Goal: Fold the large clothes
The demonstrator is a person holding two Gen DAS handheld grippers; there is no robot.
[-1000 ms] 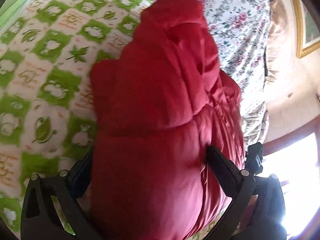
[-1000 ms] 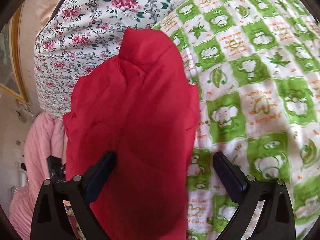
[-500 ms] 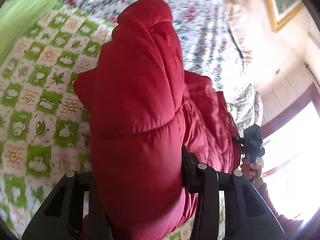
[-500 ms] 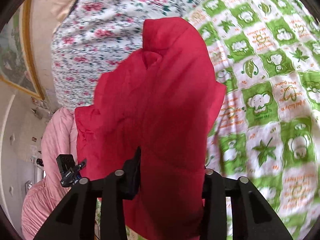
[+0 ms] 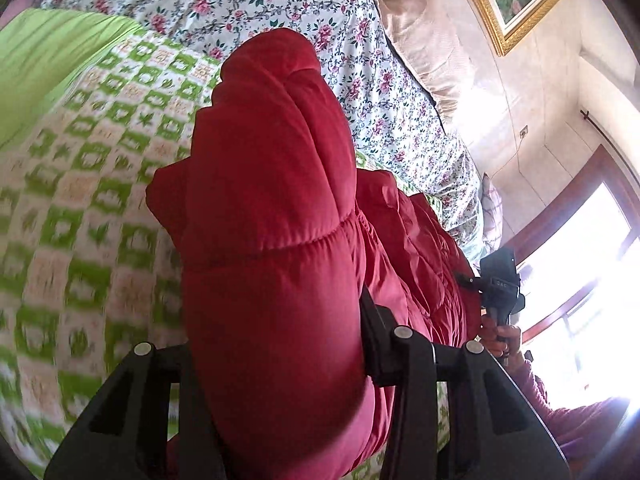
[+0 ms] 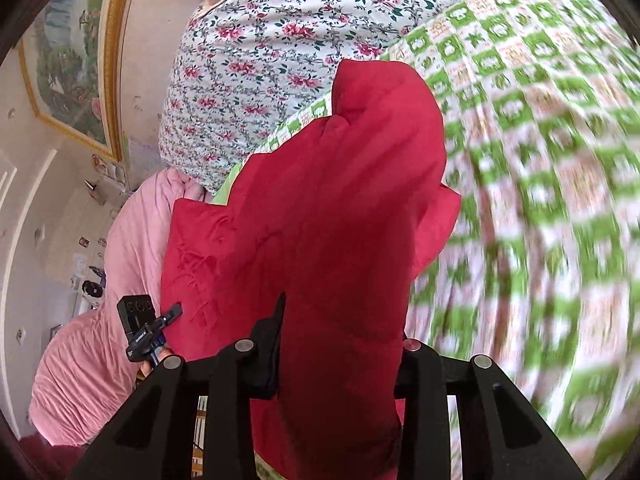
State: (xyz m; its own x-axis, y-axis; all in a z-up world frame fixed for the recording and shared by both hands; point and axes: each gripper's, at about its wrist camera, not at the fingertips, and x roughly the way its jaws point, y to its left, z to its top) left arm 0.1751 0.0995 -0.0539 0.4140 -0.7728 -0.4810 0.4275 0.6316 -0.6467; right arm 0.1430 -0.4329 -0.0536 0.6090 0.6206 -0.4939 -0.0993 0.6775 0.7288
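Observation:
A thick red padded jacket [image 5: 272,184] lies bunched on the green-and-white checked bedcover [image 5: 80,220]. My left gripper [image 5: 276,320] is shut on a fat fold of it; the padding bulges between the jaws and hides the left finger. In the right wrist view the same jacket [image 6: 320,208] rises from my right gripper [image 6: 342,320], which is shut on another fold, lifted off the cover [image 6: 540,160]. The stretch of jacket between the two holds hangs slack.
A floral quilt [image 5: 280,0] lies at the head of the bed, with a beige pillow [image 5: 416,40] beyond it. A pink blanket [image 6: 88,320] is heaped at the bedside. A gold-framed picture [image 6: 80,60] hangs on the wall, and a bright window [image 5: 592,280] is on the right.
Both grippers have shut on folds of the red jacket and lifted them off the bed. More of the wall and room now shows in both views.

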